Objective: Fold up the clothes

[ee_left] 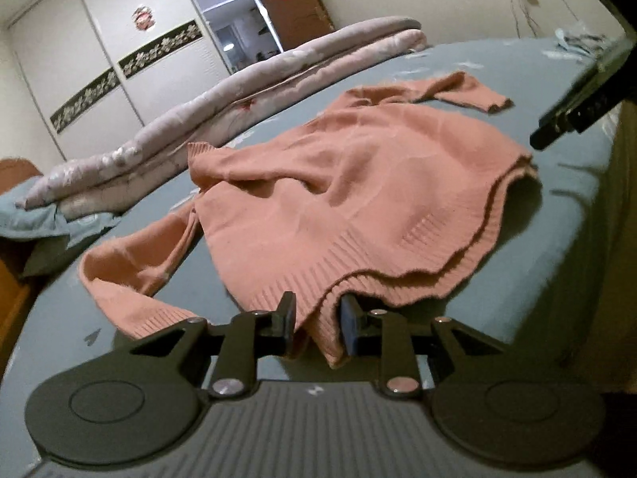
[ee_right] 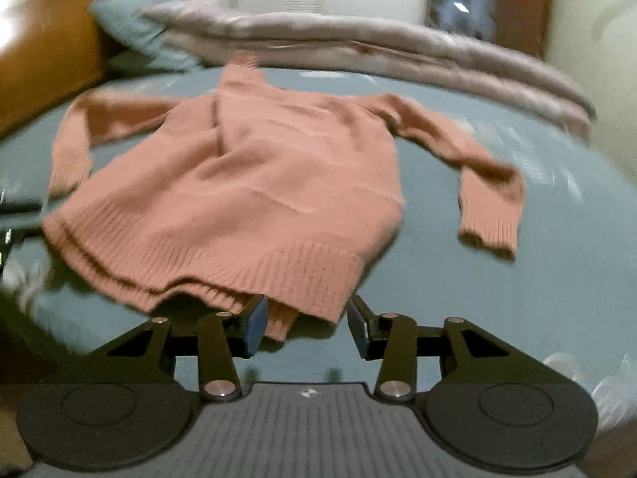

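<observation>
Blue-grey bedsheet [ee_left: 497, 279] covers a bed, with a folded pink quilt [ee_left: 239, 119] along its far edge and a white wardrobe [ee_left: 79, 59] behind. On the sheet a salmon-pink sweater [ee_right: 247, 183] lies spread, sleeves out to both sides. Its ribbed hem reaches both tools: one hem corner hangs between the parted jaws of the left gripper [ee_left: 316, 328], the other corner sits inside the wider gap of the right gripper [ee_right: 304, 326], whose pads stand clear of it. No writing is legible anywhere.
</observation>
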